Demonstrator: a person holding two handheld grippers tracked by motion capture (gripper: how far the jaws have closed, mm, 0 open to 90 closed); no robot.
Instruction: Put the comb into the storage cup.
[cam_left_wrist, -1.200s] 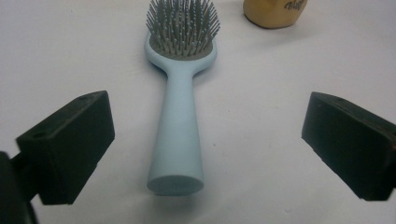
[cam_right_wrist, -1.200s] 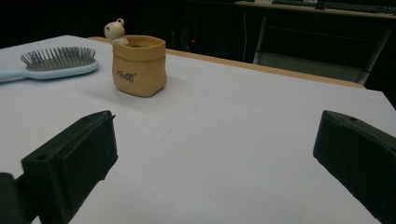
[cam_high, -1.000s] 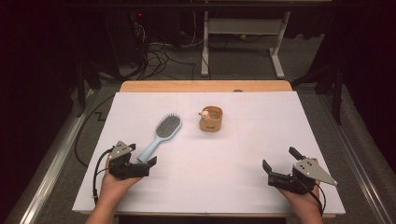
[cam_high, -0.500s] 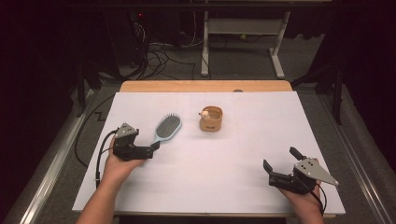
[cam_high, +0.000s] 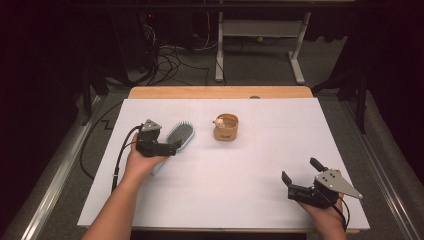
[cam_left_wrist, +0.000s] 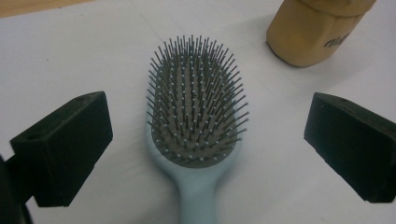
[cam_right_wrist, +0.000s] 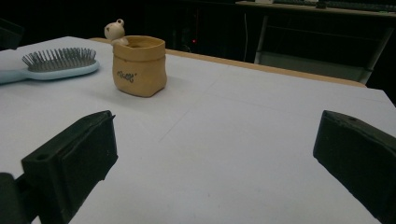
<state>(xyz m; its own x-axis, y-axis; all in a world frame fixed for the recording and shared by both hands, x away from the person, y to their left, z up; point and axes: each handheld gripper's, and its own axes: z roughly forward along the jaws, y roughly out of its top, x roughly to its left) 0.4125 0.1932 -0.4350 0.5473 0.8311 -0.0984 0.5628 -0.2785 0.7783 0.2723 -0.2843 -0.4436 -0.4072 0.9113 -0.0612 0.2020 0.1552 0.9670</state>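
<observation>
1. Lay bristles-up on the white table (cam_high: 250, 200), well left of centre: a pale blue hairbrush (cam_left_wrist: 196, 130), its handle pointing back toward the person's side.
2. Hovered over the handle end of the brush: the left gripper (cam_high: 167, 148), jaws spread wide, one on either side of the bristle head and touching nothing.
3. Stood just beyond and to the right of the brush head, apart from it: a small tan cup (cam_high: 226, 127) with a little figure on its rim.
4. Rested near the front right corner, well apart from both things: the right gripper (cam_high: 295, 182), jaws likewise wide open and empty.
5. Risk, as a judgement: closing on the broad bristle head rather than the narrow handle, so that the pads bear on springy pins and the brush slips or twists out.
6. Further risk: pushing too far forward during the approach, nudging the brush head into the cup and tipping it.
7. Also possible: pressing the smooth handle flat so it skids on the table instead of lifting.
</observation>
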